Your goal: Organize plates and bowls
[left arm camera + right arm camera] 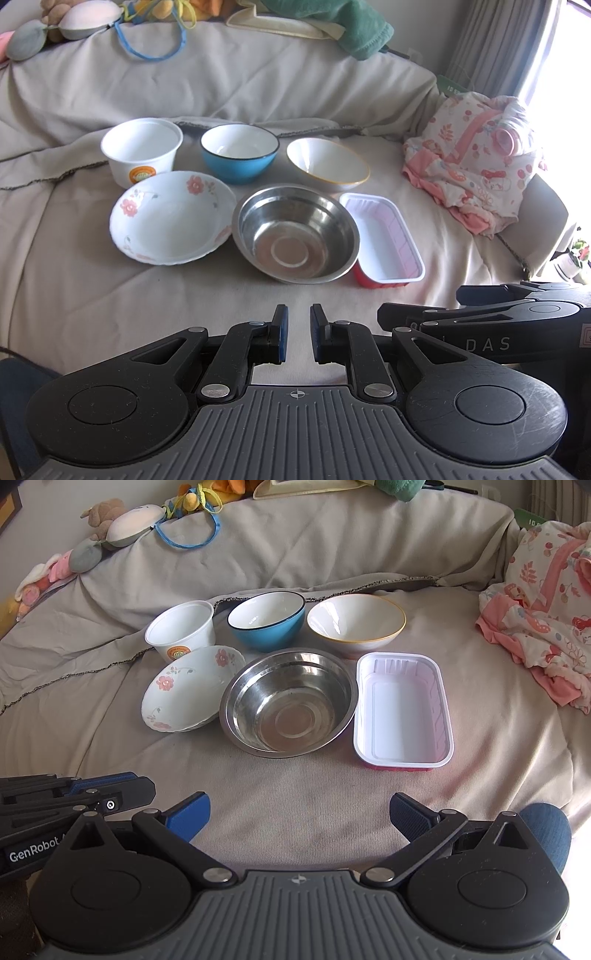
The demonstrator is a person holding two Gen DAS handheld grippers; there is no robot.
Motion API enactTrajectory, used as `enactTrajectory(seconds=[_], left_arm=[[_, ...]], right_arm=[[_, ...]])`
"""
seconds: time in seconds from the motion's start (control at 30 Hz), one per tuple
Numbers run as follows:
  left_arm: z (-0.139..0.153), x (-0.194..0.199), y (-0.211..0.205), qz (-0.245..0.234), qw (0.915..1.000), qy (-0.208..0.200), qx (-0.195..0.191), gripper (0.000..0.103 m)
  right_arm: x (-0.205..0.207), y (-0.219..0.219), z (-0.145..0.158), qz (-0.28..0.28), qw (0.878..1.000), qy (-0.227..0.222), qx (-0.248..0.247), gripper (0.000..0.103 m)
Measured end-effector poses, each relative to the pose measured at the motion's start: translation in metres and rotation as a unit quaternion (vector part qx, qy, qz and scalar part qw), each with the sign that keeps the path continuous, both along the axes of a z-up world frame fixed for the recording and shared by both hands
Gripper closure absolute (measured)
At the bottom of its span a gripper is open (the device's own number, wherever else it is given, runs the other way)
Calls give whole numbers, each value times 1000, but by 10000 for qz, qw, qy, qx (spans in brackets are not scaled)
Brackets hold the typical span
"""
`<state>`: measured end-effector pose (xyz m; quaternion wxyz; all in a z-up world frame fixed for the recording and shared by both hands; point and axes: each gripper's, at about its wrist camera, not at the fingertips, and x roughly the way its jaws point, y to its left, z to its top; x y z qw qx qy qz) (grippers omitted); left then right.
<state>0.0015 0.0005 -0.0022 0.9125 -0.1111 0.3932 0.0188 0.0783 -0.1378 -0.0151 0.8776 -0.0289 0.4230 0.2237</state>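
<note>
the left gripper (298, 334) is nearly closed and empty, the right gripper (299, 818) gapes wide, both short of the steel bowl (288, 705) ahead of their fingertips (light, rigid, probably slick, so pinch its thin rim).

Blue bowl (266, 622), pink-flowered white plate (190, 686), steel bowl (288, 707).

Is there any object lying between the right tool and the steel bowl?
Nothing visible does. Only bare beige sheet lies between the open right tool and the steel bowl. The floral plate and the white tray flank the bowl, off that path.
</note>
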Motion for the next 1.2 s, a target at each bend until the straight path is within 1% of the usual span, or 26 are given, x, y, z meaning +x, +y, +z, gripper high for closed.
enactTrajectory(seconds=[0.17,0.4,0.47,0.53,0.67,0.73,0.8,0.83,0.9,0.93,0.97,1.0,1.03,1.1,1.13,1.2], left_arm=[[-2,0,-1,3,10000,14,-7,87],[-10,4,-2,10,9999,95,-40,87],[-12,10,-1,0,9999,114,-72,87],[-15,19,1,-2,9999,115,-118,87],[-26,48,4,-35,9993,3,-365,86],[-30,69,2,-148,9987,30,-493,86],[-31,94,-2,-431,9971,98,-620,86],[-32,109,-3,-691,9943,61,-813,86],[-34,137,-2,-1074,9827,23,-1506,86],[-34,152,-2,-1126,9788,36,-1713,86],[-35,167,-5,-1074,9789,53,-1736,86],[-36,183,-7,-946,9815,157,-1655,86],[-38,198,-9,-967,9826,237,-1566,86],[-43,228,-12,-1186,9801,271,-1570,86],[-49,243,-12,-1134,9799,414,-1587,86],[-63,267,-11,-962,9800,738,-1578,86]], right_arm=[[0,0,1,-1,10000,5,2,0],[5,-3,-8,-67,9999,67,57,0],[10,-5,-9,-81,9999,60,70,0],[20,-12,-7,-173,9998,-65,100,0],[46,-33,-5,-578,9973,-423,156,0],[63,-44,-10,-800,9957,-431,162,0],[83,-54,-17,-971,9948,-273,119,0],[93,-59,-21,-1003,9948,-180,74,0],[113,-69,-32,-1015,9948,-37,-79,0],[123,-73,-37,-975,9951,72,-160,0],[134,-78,-44,-940,9951,241,-189,0],[145,-83,-51,-947,9944,447,-136,0],[154,-88,-58,-990,9931,630,-44,0],[173,-96,-72,-1055,9896,965,178,1],[182,-99,-78,-1078,9879,1080,261,2],[196,-100,-87,-1102,9852,1266,343,15]])
